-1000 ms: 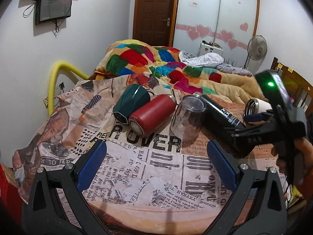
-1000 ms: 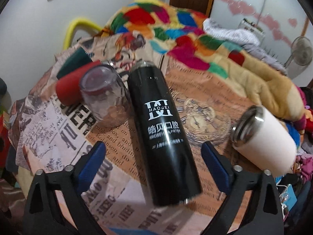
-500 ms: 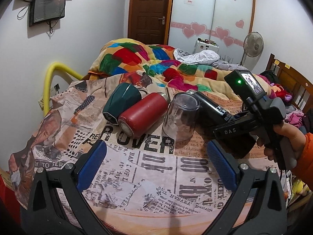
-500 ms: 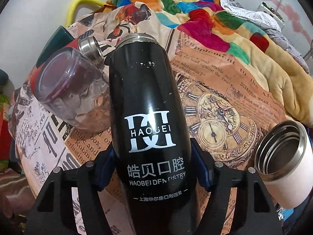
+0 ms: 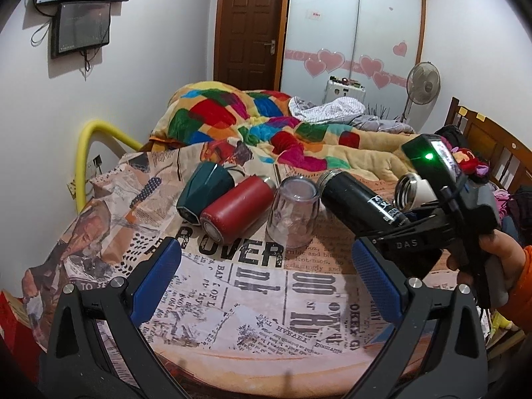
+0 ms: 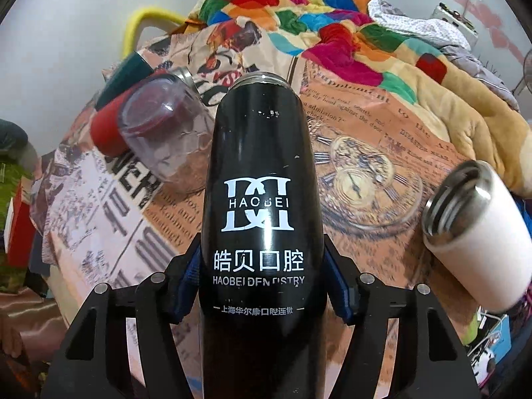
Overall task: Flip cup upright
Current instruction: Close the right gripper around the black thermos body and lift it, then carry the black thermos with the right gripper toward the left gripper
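Observation:
My right gripper (image 6: 262,286) is shut on a black flask (image 6: 262,199) marked HAOBEI, its blue pads (image 6: 188,282) clamped on the lower body. The flask points away with its steel mouth far from me and looks raised off the cloth at that end. In the left wrist view the right gripper (image 5: 404,224) holds the flask (image 5: 352,199) at the table's right. My left gripper (image 5: 266,289) is open and empty above the near part of the table.
On the newspaper-print tablecloth (image 5: 232,299) a clear cup (image 5: 292,212) stands upside down, a red flask (image 5: 232,209) and a green cup (image 5: 202,189) lie on their sides, and a white flask (image 6: 475,232) lies at the right. A bed with a colourful blanket (image 5: 266,123) lies behind.
My right gripper moved in around the black flask and shut on it. The flask's far end has since risen a little. My left gripper stayed open and moved little.

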The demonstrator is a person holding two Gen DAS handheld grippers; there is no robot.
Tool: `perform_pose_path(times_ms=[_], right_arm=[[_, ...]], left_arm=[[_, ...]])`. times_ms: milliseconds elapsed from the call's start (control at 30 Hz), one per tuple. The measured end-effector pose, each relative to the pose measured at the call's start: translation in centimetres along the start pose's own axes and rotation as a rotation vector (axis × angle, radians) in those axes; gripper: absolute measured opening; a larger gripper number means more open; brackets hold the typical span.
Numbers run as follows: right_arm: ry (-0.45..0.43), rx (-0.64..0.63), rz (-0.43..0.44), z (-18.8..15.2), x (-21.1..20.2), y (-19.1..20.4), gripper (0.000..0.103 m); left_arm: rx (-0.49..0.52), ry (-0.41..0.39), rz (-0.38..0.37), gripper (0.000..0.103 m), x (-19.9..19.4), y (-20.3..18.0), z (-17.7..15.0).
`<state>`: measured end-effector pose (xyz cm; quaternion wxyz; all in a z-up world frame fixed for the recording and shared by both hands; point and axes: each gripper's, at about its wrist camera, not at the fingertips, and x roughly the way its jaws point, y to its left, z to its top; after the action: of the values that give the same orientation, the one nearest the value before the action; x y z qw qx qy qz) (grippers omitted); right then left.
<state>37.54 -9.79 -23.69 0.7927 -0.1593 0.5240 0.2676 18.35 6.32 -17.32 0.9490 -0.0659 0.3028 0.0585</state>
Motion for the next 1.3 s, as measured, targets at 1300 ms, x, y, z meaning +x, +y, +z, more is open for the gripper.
perform_pose_path(times_ms=[1300], right_arm=[[-0.012,-0.208,0.064,-6.8,1.6,10.1,0.062]], left_arm=[[-0.101,0.085,0.024,0.103,-3.4,3.1,-3.0]])
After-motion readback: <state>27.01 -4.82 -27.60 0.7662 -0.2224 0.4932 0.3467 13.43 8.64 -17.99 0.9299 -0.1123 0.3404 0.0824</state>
